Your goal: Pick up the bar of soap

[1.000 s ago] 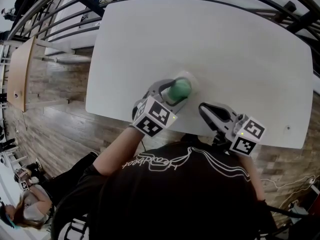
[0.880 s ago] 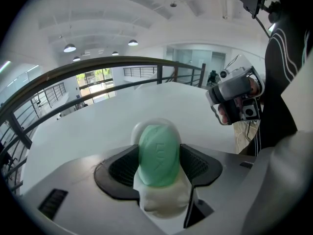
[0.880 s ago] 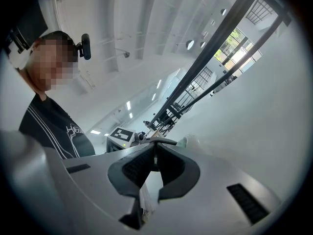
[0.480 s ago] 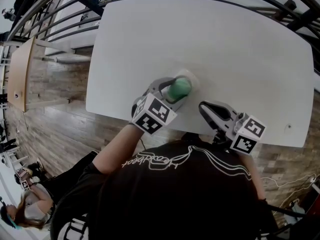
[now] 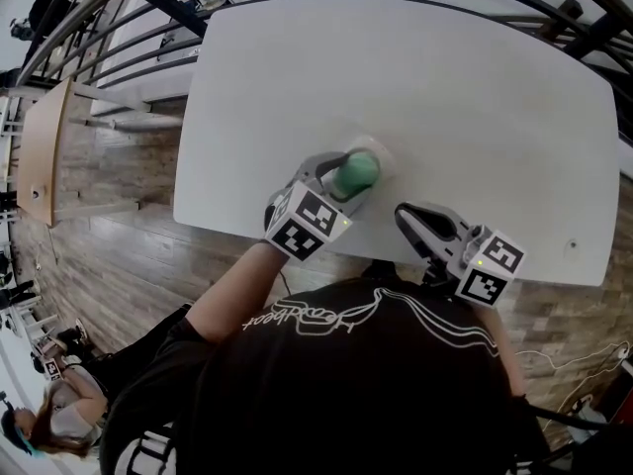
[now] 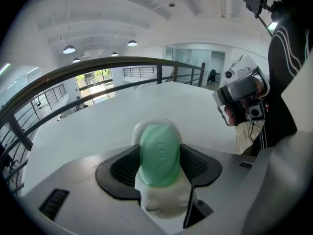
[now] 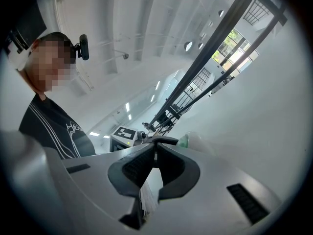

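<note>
Your left tool point(image 5: 345, 180) is pinching the green soap bar point(image 6: 159, 153) across its sides, ready for lifting. Your right tool point(image 5: 406, 216), pressed together and empty, is idling over the bench point(image 5: 445, 87) edge.

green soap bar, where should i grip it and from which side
Across its narrow width, fingers on the long edges, coming from the near edge of the table. The green soap bar is slimmest there; the left gripper is shut on it that way.

Left gripper point(image 5: 348, 179) clamps soap point(image 6: 159, 153); right gripper's point(image 5: 405, 215) jaws together.
</note>
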`<state>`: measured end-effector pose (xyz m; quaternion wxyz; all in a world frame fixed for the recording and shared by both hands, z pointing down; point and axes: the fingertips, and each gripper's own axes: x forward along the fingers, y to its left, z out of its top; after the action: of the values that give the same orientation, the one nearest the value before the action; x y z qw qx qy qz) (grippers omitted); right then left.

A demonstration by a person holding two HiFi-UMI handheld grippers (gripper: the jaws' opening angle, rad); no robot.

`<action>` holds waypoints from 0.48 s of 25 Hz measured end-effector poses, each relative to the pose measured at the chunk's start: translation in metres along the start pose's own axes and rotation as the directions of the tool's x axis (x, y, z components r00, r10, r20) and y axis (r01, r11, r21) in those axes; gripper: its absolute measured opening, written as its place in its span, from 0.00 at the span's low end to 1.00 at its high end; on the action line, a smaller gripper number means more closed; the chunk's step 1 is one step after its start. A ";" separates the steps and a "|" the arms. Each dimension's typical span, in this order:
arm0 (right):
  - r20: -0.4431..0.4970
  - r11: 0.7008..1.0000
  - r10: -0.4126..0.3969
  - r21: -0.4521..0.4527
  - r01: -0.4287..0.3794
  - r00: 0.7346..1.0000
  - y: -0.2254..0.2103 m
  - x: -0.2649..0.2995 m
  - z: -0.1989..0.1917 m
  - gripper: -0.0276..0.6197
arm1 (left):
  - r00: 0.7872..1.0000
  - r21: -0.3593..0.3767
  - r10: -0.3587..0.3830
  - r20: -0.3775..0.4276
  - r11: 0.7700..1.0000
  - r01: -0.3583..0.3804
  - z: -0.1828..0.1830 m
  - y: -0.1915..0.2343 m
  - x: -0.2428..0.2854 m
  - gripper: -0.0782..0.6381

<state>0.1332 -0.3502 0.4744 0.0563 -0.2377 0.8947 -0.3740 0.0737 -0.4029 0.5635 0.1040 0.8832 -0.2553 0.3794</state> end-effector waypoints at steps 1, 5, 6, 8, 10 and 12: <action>0.001 1.000 -0.004 0.001 0.004 1.000 -0.001 0.000 0.000 0.07 | 1.000 -0.003 0.000 -0.002 1.000 0.000 0.000 0.003 0.001 0.48; 0.010 1.000 -0.023 0.002 0.023 1.000 -0.004 0.000 -0.001 0.07 | 1.000 -0.015 -0.003 -0.007 1.000 0.003 -0.003 0.012 0.004 0.48; 0.014 1.000 -0.029 0.002 0.029 0.999 -0.003 -0.002 -0.002 0.07 | 1.000 -0.016 -0.004 -0.005 1.000 0.004 -0.003 0.012 0.004 0.48; 0.022 0.999 -0.038 0.001 0.038 0.999 0.000 -0.006 -0.004 0.07 | 1.000 -0.012 -0.002 0.004 1.000 0.002 -0.001 0.009 0.003 0.48; 0.027 0.999 -0.044 -0.001 0.044 0.999 0.007 -0.013 -0.008 0.07 | 1.000 -0.005 0.002 0.016 1.000 -0.002 0.001 0.001 0.000 0.48; 0.028 0.999 -0.049 -0.007 0.050 0.998 0.016 -0.020 -0.014 0.07 | 0.999 -0.004 0.006 0.036 1.000 -0.006 0.002 -0.008 -0.006 0.47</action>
<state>0.1403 -0.3222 0.4712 0.0587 -0.2652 0.8891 -0.3685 0.0758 -0.3951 0.5576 0.0998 0.8891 -0.2603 0.3631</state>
